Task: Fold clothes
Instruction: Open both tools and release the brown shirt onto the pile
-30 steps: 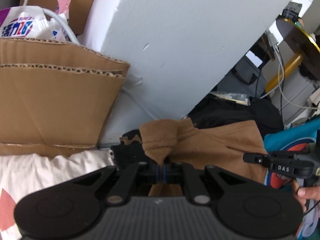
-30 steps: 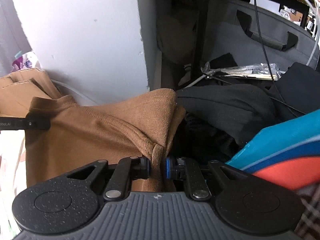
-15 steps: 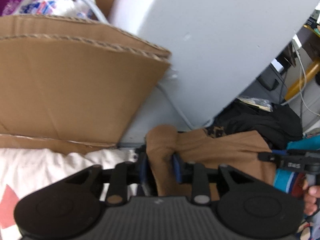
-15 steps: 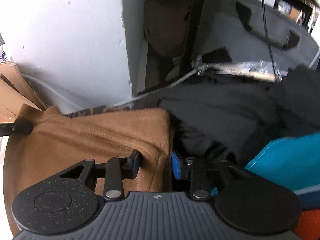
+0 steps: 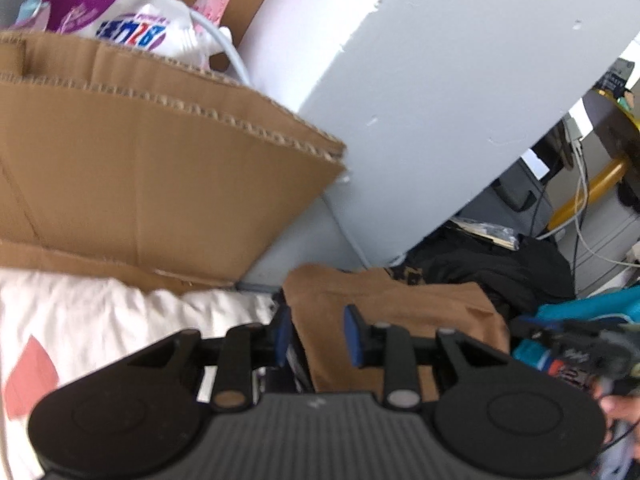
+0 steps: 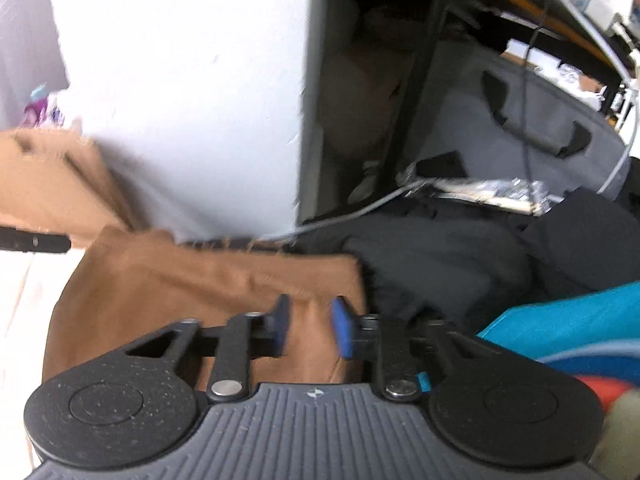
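Against the cardboard and white panel, the left wrist view shows the left gripper [image 5: 316,334] spread open over the near-left corner of the brown garment [image 5: 400,300], which lies flat beside the white sheet [image 5: 100,320]; 1 second ago it pinched that corner. From the right wrist, the right gripper [image 6: 308,326] likewise stands open above the garment's right edge, released too. Both should draw back level, without snagging the laid fold.

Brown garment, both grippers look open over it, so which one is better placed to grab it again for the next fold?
Probably the left gripper: its open jaws straddle the brown garment at its near corner edge. The right gripper hovers over flat cloth.
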The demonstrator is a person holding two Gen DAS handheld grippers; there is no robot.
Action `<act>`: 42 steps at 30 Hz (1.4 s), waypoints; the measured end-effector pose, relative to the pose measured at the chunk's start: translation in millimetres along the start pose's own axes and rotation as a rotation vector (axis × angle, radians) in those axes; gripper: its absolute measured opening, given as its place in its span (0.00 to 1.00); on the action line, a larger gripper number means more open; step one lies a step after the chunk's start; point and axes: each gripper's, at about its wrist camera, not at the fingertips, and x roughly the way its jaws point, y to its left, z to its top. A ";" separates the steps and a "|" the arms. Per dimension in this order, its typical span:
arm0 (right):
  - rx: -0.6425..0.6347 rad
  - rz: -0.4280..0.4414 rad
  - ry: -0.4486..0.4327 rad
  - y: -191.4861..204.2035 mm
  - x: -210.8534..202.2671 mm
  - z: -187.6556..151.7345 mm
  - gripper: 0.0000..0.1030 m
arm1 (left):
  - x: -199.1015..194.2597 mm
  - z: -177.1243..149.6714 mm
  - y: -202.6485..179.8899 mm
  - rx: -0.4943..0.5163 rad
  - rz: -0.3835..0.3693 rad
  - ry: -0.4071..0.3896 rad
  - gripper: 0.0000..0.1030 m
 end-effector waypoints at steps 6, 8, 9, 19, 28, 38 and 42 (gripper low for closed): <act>0.022 -0.059 0.056 -7.1 34.9 -12.0 0.09 | -6.5 -24.7 -2.8 -0.025 -0.030 0.012 0.29; 0.034 -0.073 0.067 -11.4 45.6 -11.0 0.06 | -8.1 -32.6 -1.7 -0.038 -0.033 0.020 0.29; 0.041 -0.078 0.069 -13.0 50.1 -10.5 0.06 | -8.5 -36.1 -0.8 -0.048 -0.035 0.023 0.29; 0.056 -0.100 0.041 -13.3 44.9 1.6 0.08 | -24.4 -63.1 -2.8 -0.087 -0.053 0.022 0.29; -0.094 -0.091 -0.023 10.9 -3.1 -24.5 0.09 | -28.6 -84.4 -13.8 -0.088 -0.057 0.025 0.32; -0.121 -0.086 -0.003 26.6 -3.6 -89.8 0.09 | -22.8 -103.3 -13.8 -0.091 -0.044 0.035 0.24; -0.120 -0.108 0.018 20.1 1.5 -114.4 0.09 | -20.6 -112.2 -12.3 -0.079 -0.033 0.054 0.20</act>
